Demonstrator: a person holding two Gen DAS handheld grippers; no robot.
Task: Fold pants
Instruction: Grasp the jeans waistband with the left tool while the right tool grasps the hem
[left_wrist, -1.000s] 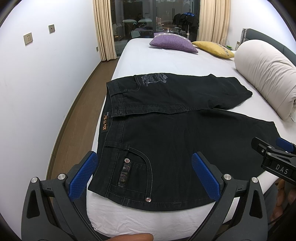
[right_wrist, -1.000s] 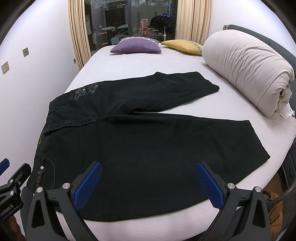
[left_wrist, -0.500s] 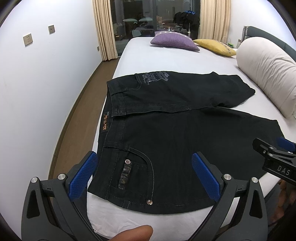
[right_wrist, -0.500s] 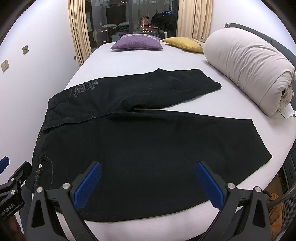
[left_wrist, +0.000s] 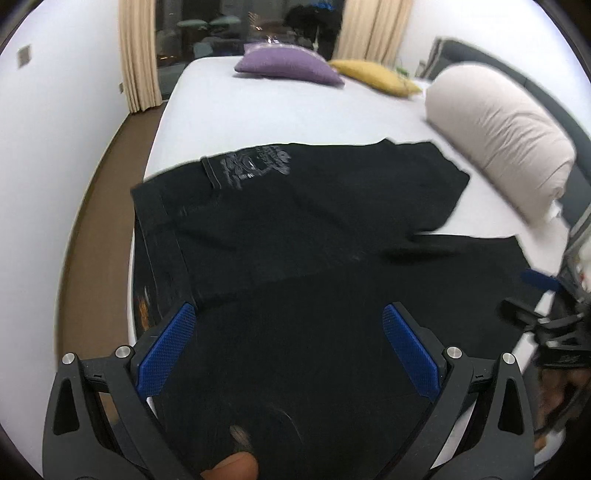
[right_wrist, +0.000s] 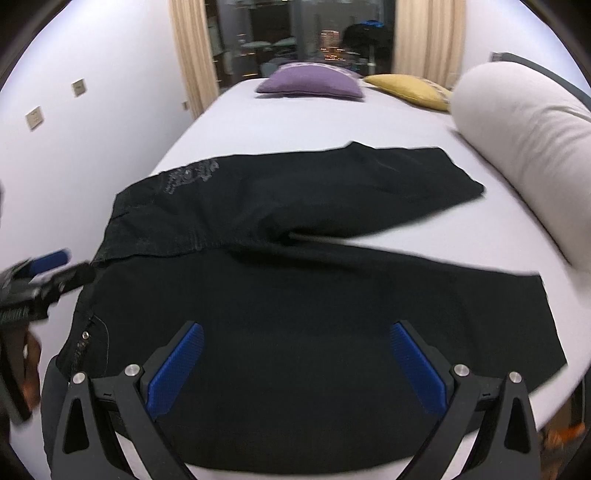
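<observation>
Black pants (right_wrist: 295, 295) are shown spread flat on the bed (right_wrist: 295, 122), unfolded, with the legs splayed in a shallow V. The waistband lies toward the bed's left edge and the two hems toward the rolled duvet (right_wrist: 524, 147), so the long axis of the garment runs left to right across both views, crosswise to the fingers of each gripper.

The left gripper (left_wrist: 291, 354) is seen with its jaws spread wide and nothing between them, poised over the waist end of the near leg; a pocket rivet is blurred at the bottom of its view. The right gripper (right_wrist: 295, 365) is likewise fully spread and empty, over the middle of the same leg, with the hem farther to its right.

The near leg lies directly ahead of and below both grippers; the far leg lies beyond it, toward the purple pillow (right_wrist: 310, 83) and yellow pillow (right_wrist: 410, 90). The waistband is judged nearer the left gripper and the near hem nearer the right. A first fold would probably bring the near long edge away from the grippers onto the far leg, which calls for a grip at each end of that edge.
</observation>
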